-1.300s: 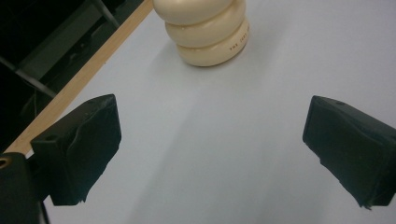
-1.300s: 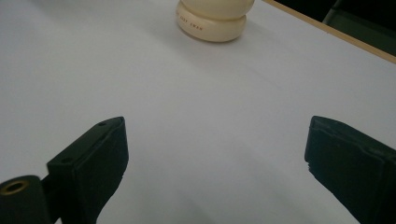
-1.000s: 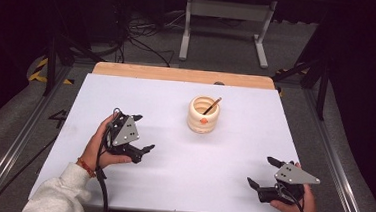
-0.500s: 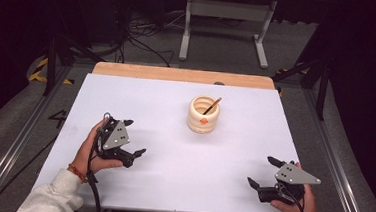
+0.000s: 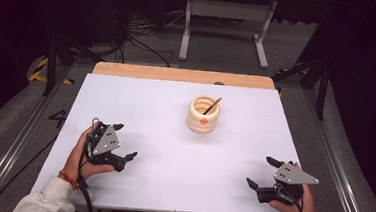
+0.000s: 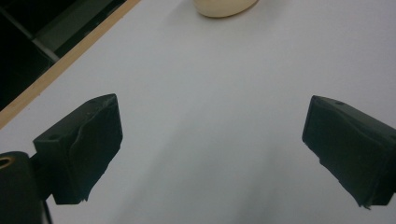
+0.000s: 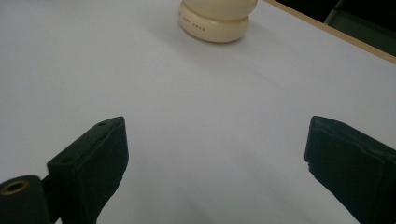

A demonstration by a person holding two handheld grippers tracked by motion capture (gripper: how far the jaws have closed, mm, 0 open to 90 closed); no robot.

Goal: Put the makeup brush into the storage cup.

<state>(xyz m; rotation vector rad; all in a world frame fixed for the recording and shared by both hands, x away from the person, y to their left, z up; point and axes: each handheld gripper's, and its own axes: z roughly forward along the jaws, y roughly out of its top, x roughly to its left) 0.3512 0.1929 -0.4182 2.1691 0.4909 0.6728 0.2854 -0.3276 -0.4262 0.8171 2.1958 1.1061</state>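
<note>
A cream ribbed pot (image 5: 203,118) stands upright on the white table (image 5: 141,102), a little right of centre, with a thin brown stick (image 5: 212,105) leaning inside it. My left gripper (image 5: 125,141) rests near the front left, held in a hand, open with nothing between its jaws. My right gripper (image 5: 261,171) sits at the front right, also open and empty. In the left gripper view the left gripper (image 6: 215,154) points toward the pot (image 6: 224,7) far ahead. From the right gripper (image 7: 215,158), the pot (image 7: 217,21) lies ahead to the upper left.
A wooden strip (image 5: 183,75) runs along the table's far edge. Beyond it stand a metal frame (image 5: 227,18) and cables on the floor. Metal rails (image 5: 20,139) flank both sides. Bare white surface lies between the grippers and the pot.
My left gripper has drawn back toward the front left of the table, away from the pot. The right gripper and the pot have stayed where they were.
</note>
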